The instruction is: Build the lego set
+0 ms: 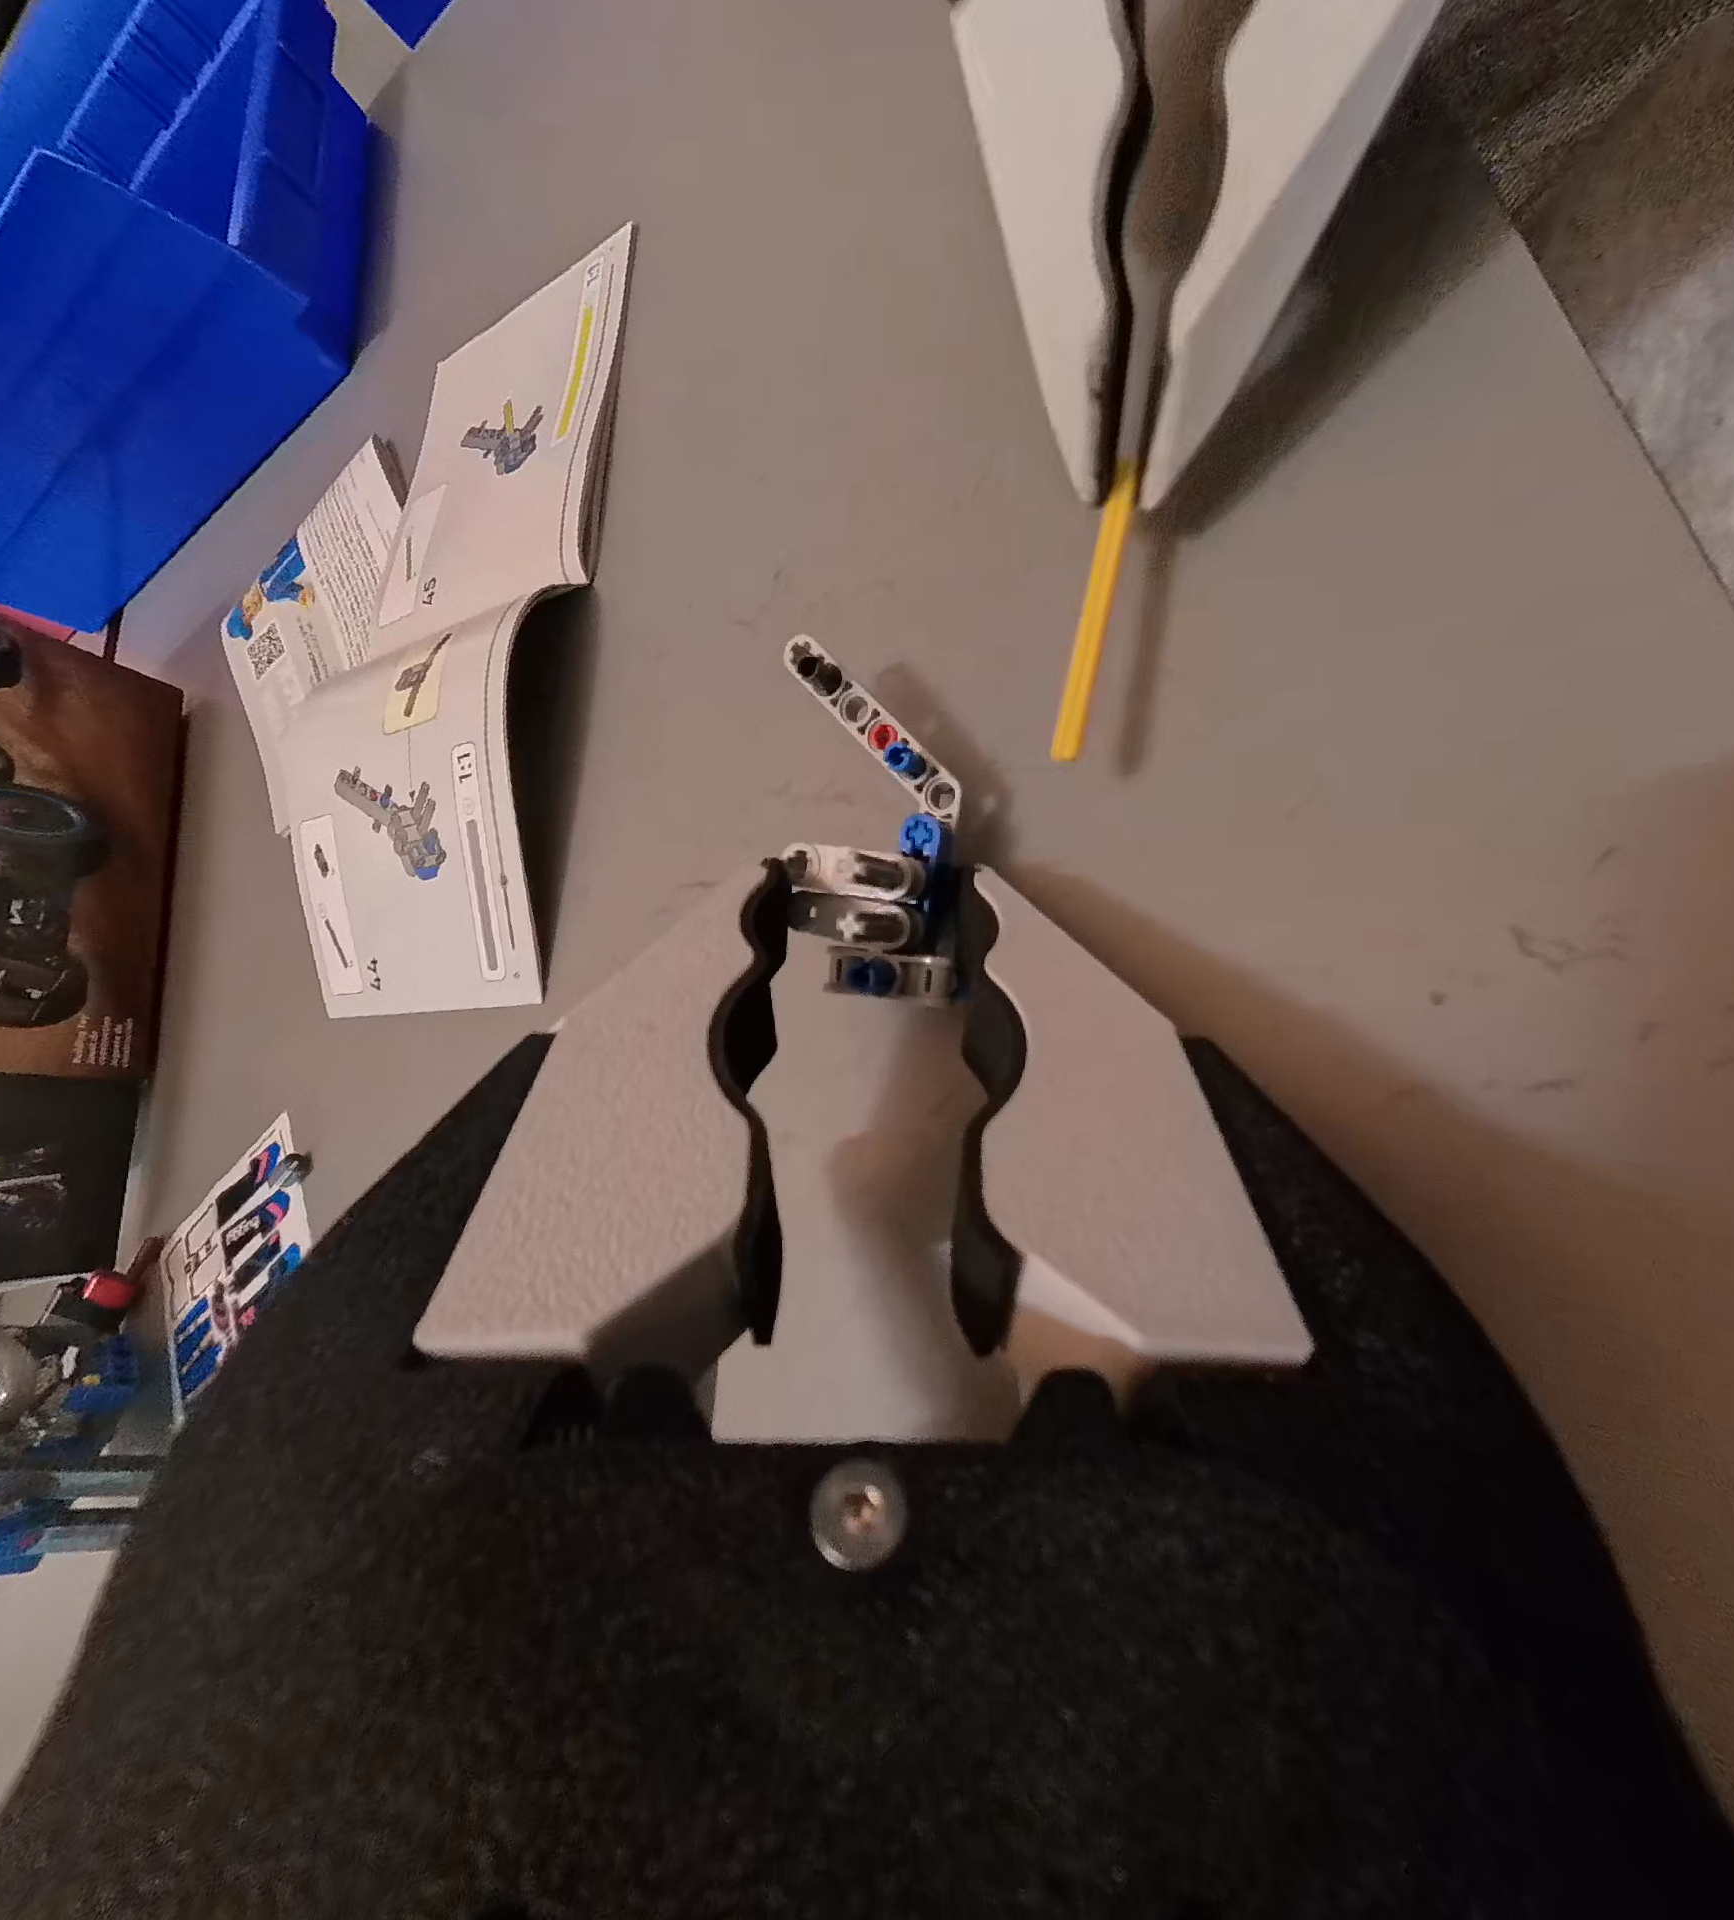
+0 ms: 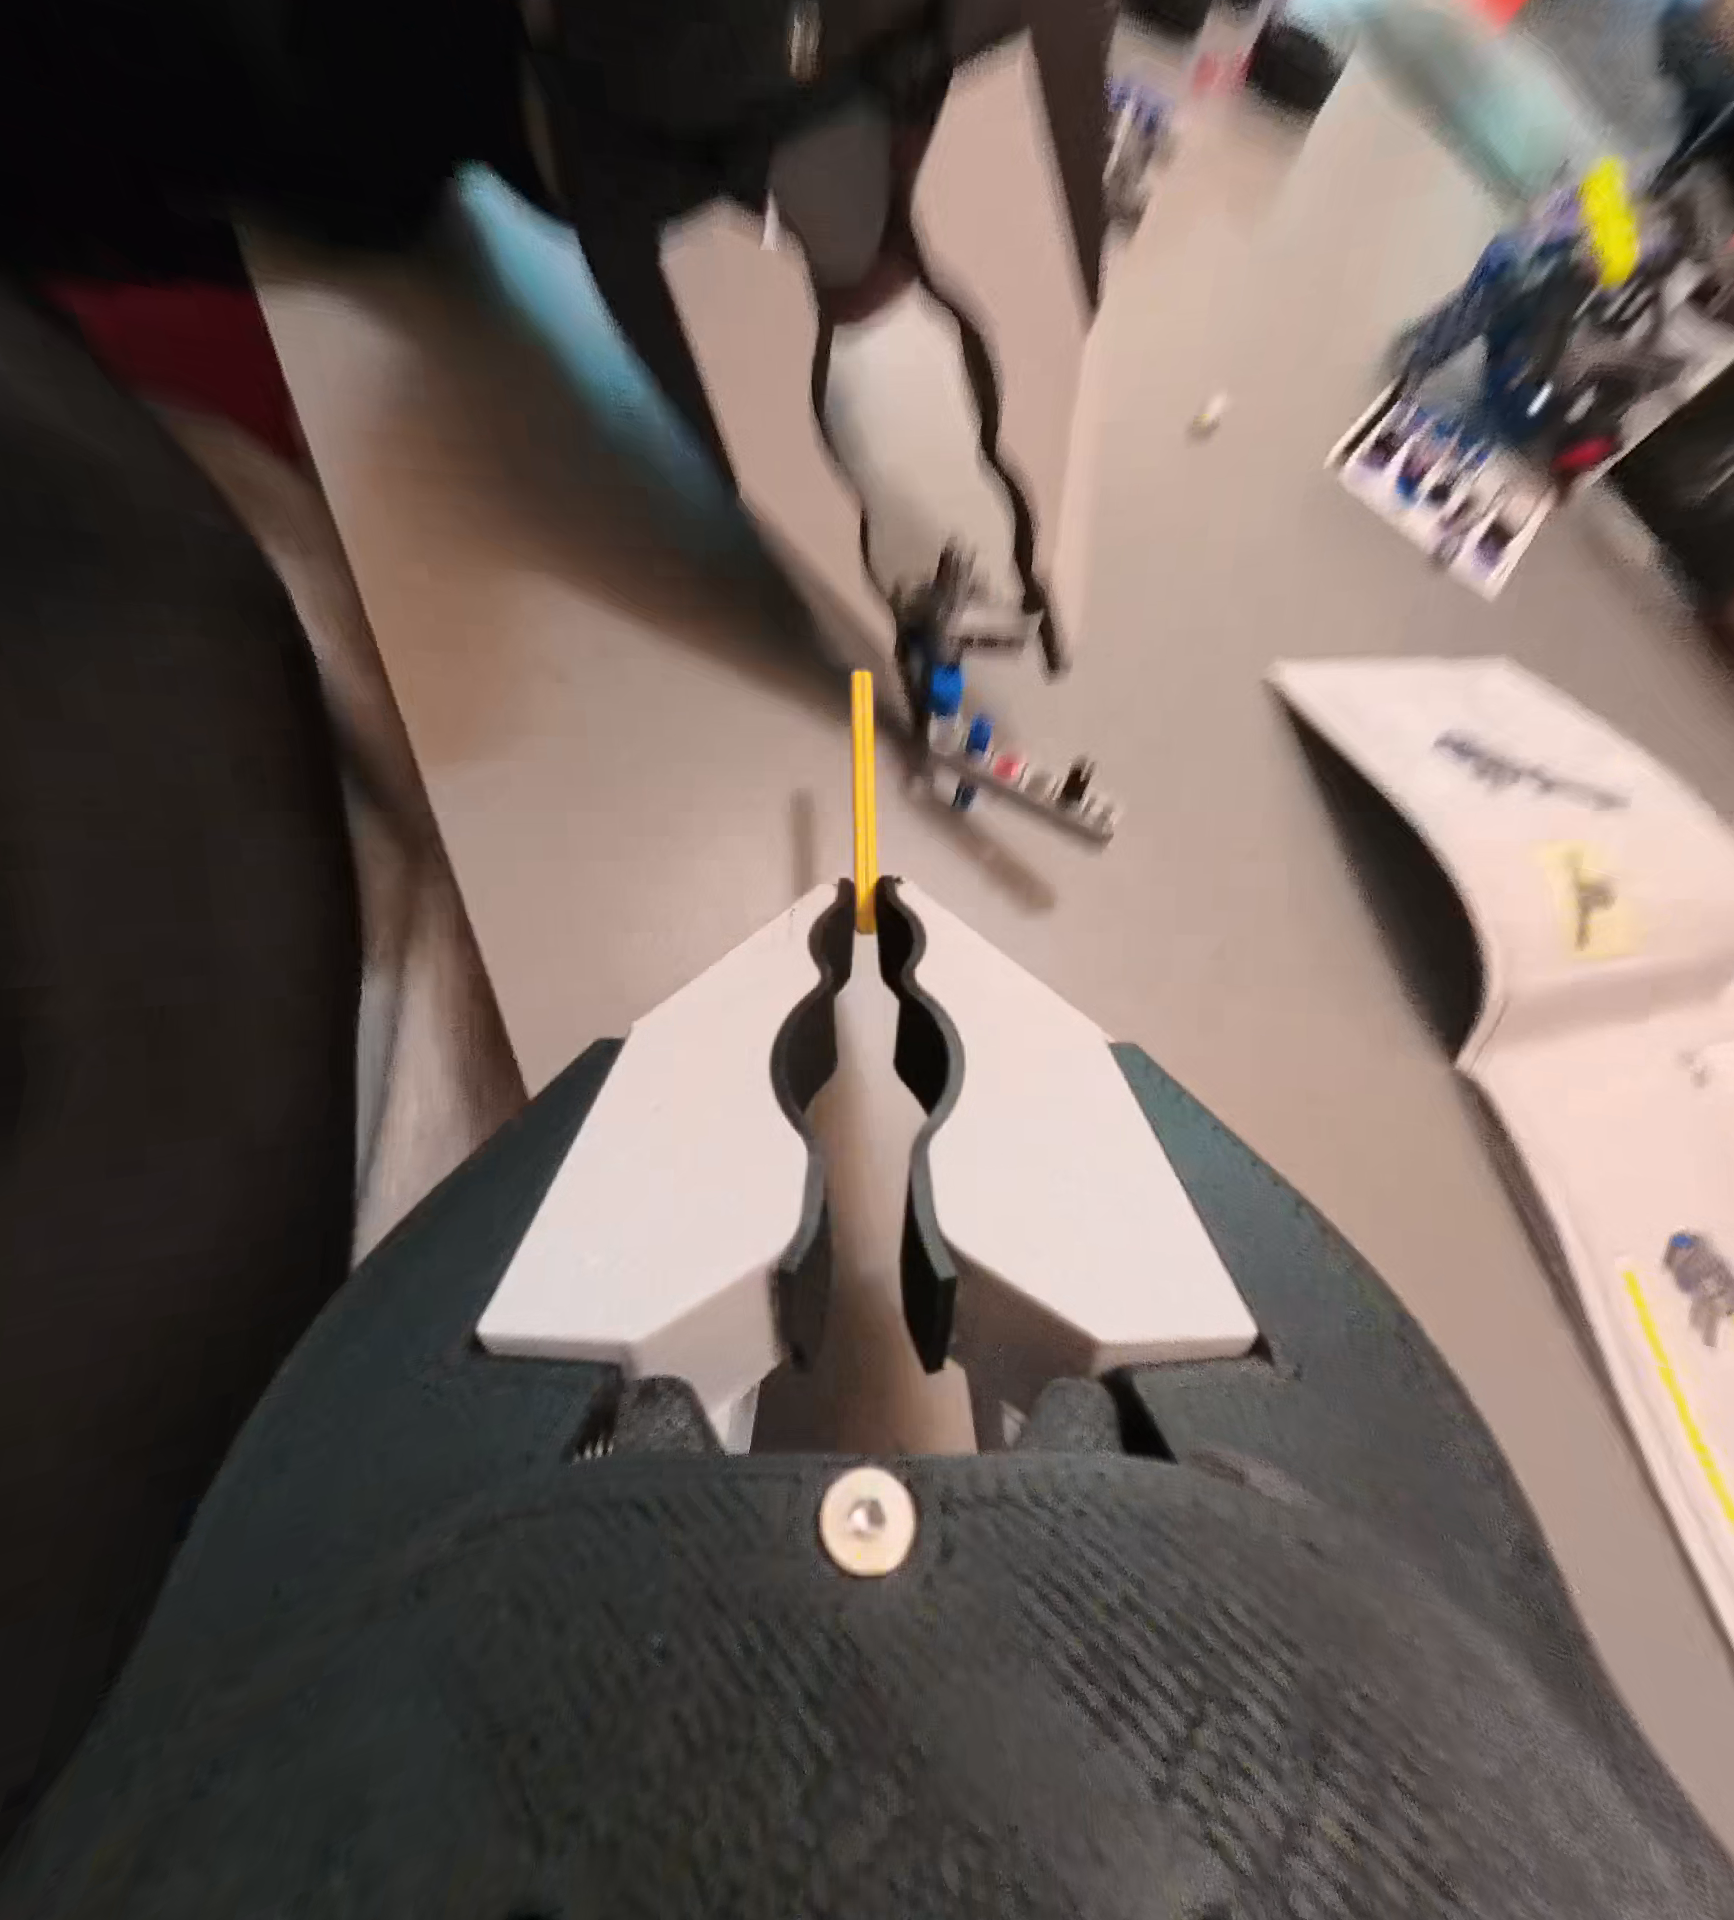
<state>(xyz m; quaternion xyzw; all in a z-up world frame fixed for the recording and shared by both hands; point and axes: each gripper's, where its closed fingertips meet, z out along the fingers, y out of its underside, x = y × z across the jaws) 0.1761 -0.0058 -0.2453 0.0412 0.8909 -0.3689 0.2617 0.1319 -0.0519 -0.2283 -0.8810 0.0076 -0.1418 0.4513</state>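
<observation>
— Yellow rod [image 2: 862, 790] is pinched at one end in my right claw [image 2: 865, 902], free end forward for threading.

— And the left?

— My left claw [image 1: 868, 914], part open, clamps the grey-and-blue assembly [image 1: 884, 831] over the table [image 1: 1362, 935]; booklet [image 1: 427, 665] nearby for reference.

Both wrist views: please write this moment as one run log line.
left gripper: shut on grey-blue lego assembly | right gripper: shut on yellow axle | axle not inserted
</observation>
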